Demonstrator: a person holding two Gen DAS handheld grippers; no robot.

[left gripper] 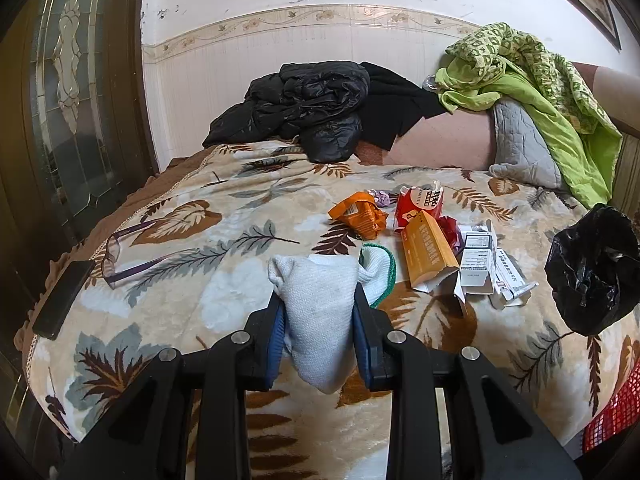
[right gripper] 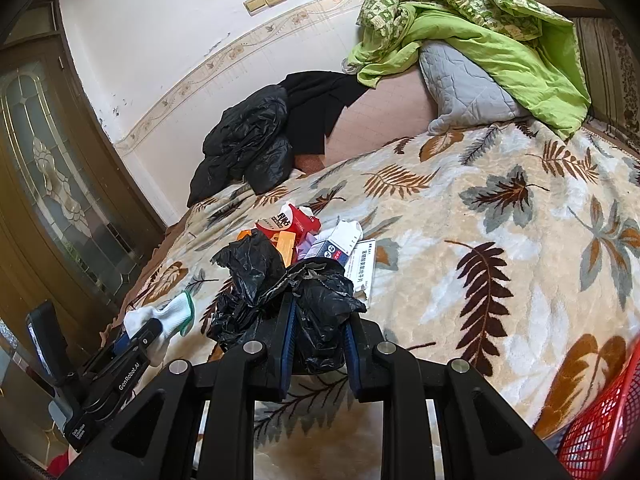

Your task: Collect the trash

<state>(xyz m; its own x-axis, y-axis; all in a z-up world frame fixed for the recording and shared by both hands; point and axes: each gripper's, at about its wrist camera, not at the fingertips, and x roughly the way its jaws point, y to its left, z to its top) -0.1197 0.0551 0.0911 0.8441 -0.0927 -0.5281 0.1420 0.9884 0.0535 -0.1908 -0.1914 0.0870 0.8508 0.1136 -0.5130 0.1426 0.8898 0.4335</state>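
The left gripper (left gripper: 319,312) is clamped on a white sock (left gripper: 316,300) with a green cuff; the sock sits between the blue pads, its toe hanging down toward the near edge and its cuff end pointing away across the bed. The right gripper (right gripper: 318,334) is closed on the crumpled rim of a black trash bag (right gripper: 280,292), which bunches up over and to the left of its fingers.

Beyond the sock on the leaf-patterned blanket (left gripper: 168,240) lies a cluster of litter: an orange wrapper (left gripper: 360,214), a red packet (left gripper: 420,202), an orange carton (left gripper: 428,254) lying lengthwise away from the camera, and white boxes with leaflets (left gripper: 480,264) to its right. Glasses (left gripper: 120,252) and a dark phone (left gripper: 64,300) lie at the left edge. Black clothing (left gripper: 312,108) and a green quilt (left gripper: 540,92) are piled at the far side. A red basket (right gripper: 600,428) sits near right.
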